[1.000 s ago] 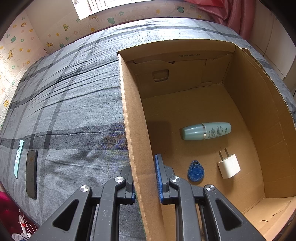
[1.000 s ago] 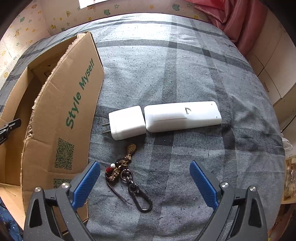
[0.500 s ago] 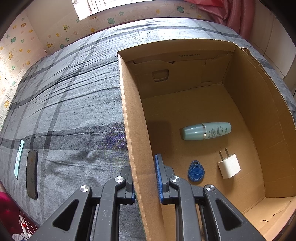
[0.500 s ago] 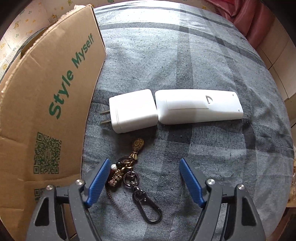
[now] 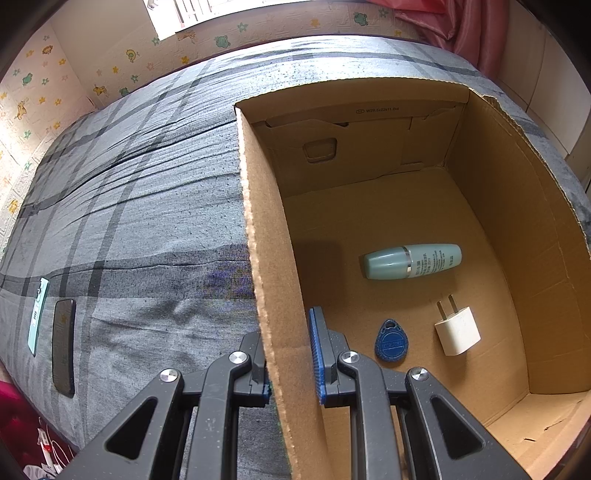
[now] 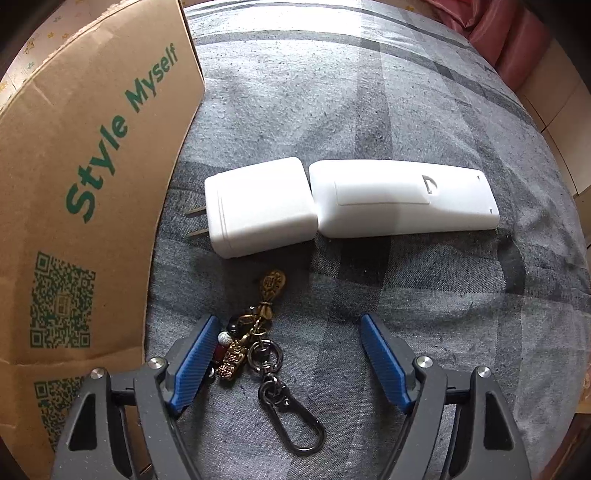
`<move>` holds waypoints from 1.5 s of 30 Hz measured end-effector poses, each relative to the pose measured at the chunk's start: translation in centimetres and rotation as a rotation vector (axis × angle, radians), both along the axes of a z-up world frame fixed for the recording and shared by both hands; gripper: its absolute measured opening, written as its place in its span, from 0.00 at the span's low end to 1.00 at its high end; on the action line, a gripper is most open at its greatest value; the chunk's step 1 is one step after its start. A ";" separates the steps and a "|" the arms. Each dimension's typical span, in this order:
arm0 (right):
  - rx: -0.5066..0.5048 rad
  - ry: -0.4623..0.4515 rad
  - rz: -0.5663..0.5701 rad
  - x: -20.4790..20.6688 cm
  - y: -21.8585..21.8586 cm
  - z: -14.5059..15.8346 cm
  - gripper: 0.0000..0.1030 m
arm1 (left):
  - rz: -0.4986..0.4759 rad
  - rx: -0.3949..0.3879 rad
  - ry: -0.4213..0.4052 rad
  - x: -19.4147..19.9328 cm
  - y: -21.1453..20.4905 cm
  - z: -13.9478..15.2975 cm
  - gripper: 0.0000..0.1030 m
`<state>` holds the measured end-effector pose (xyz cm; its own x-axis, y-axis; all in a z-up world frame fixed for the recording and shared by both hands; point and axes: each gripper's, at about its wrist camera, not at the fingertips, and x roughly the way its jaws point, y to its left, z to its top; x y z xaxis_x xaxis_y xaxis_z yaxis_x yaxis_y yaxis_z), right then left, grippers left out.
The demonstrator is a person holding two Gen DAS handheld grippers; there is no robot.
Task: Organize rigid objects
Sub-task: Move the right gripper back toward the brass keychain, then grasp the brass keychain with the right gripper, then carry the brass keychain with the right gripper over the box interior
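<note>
My left gripper (image 5: 288,332) is shut on the left wall of the open cardboard box (image 5: 266,258). On the box floor lie a pale green bottle (image 5: 412,260), a blue key fob (image 5: 391,341) and a small white charger (image 5: 458,330). My right gripper (image 6: 289,320) hangs low over the bed beside the box's outer wall (image 6: 92,184). Its jaws are opening. A brass keychain (image 6: 255,339) with a black carabiner (image 6: 291,417) lies between them, close to the left finger; the pads do not press on it. Beyond lie a larger white charger (image 6: 260,212) and a white remote (image 6: 402,201).
A grey plaid bedcover (image 6: 369,92) carries everything. A black phone (image 5: 62,347) and a teal card (image 5: 37,315) lie near the bed's left edge. A pink curtain (image 5: 469,33) hangs at the far right, a patterned wall (image 5: 92,55) behind.
My right gripper has sunk toward the keychain, which now lies between its fingers, and its jaws stand narrower than a second ago. The left gripper and box have not moved.
</note>
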<state>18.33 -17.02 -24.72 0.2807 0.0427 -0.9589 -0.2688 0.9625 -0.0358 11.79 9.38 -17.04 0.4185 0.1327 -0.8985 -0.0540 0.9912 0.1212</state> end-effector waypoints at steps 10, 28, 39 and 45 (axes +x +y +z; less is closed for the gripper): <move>0.005 -0.031 -0.001 -0.3 -1.4 -0.8 0.83 | 0.002 -0.003 0.001 0.1 0.3 0.0 0.18; 0.031 -0.063 -0.027 -3.5 -1.2 3.7 0.12 | 0.003 0.005 -0.004 0.0 -0.1 0.1 0.18; 0.062 -0.135 -0.042 -4.7 -1.5 8.9 0.12 | 0.004 -0.003 -0.002 -0.1 0.1 0.2 0.18; 0.061 -0.164 -0.038 -4.2 -1.2 11.1 0.12 | 0.004 -0.003 -0.002 -0.1 0.1 0.2 0.18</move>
<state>14.18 -18.22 -13.59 0.4352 0.0855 -0.8963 -0.2276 0.9736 -0.0176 11.73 9.44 -16.87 0.4202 0.1319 -0.8978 -0.0581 0.9913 0.1184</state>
